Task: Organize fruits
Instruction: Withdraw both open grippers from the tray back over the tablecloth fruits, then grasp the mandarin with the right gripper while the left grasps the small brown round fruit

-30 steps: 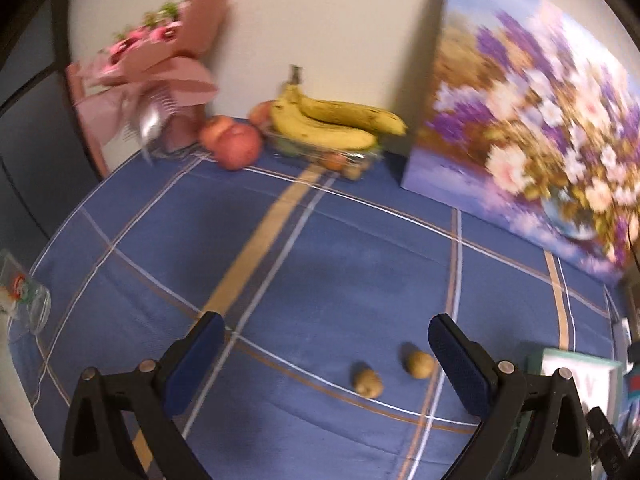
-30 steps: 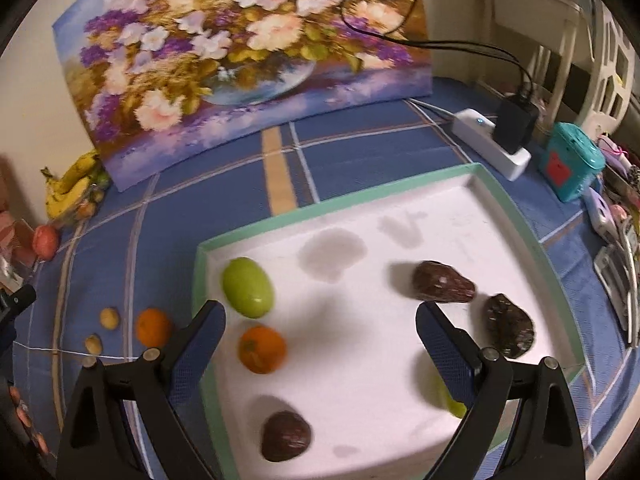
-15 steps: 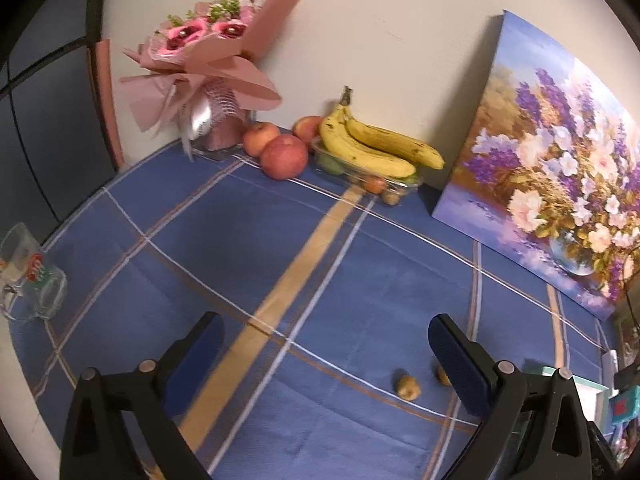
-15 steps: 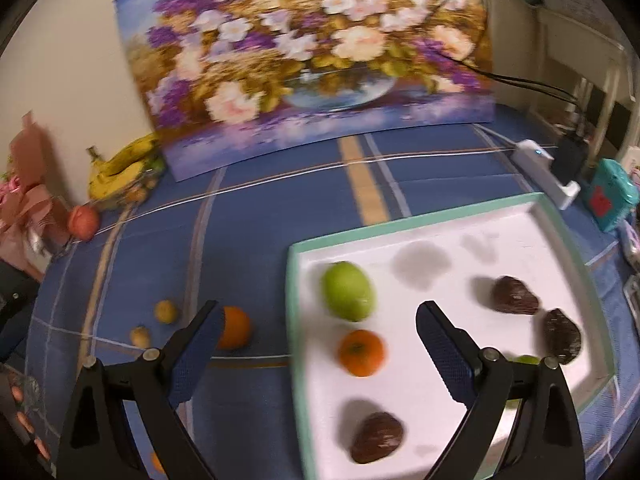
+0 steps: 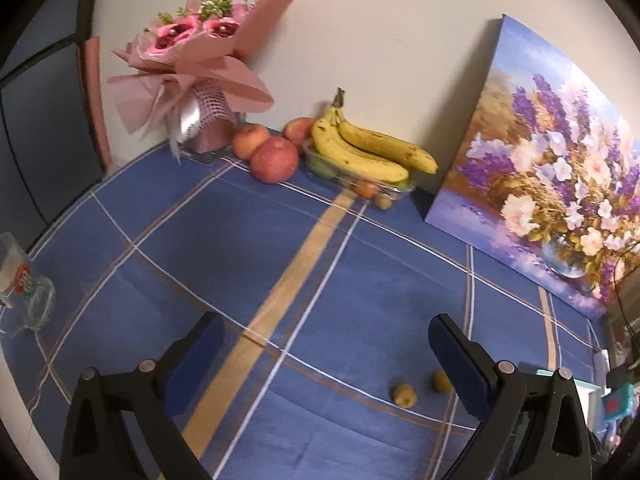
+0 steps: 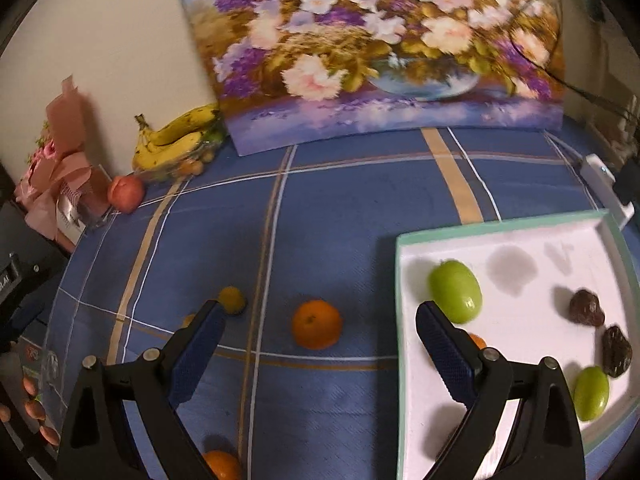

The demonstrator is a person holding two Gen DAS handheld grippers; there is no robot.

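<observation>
In the right wrist view my right gripper is open and empty, hovering above an orange on the blue cloth. A second orange lies at the bottom edge. A small yellow fruit sits by the left finger. The white tray with a green rim at the right holds two green fruits, dark brown fruits and an orange partly hidden by the right finger. In the left wrist view my left gripper is open and empty above the cloth; two small yellow-brown fruits lie near its right finger.
Bananas on a clear container and red apples stand at the back by the wall, beside a pink bouquet. A flower painting leans on the wall. A glass mug stands at the left. A power strip lies behind the tray.
My right gripper has swung left from over the tray to above the loose orange on the cloth. My left gripper's view has tilted up and shifted toward the bananas and bouquet.
</observation>
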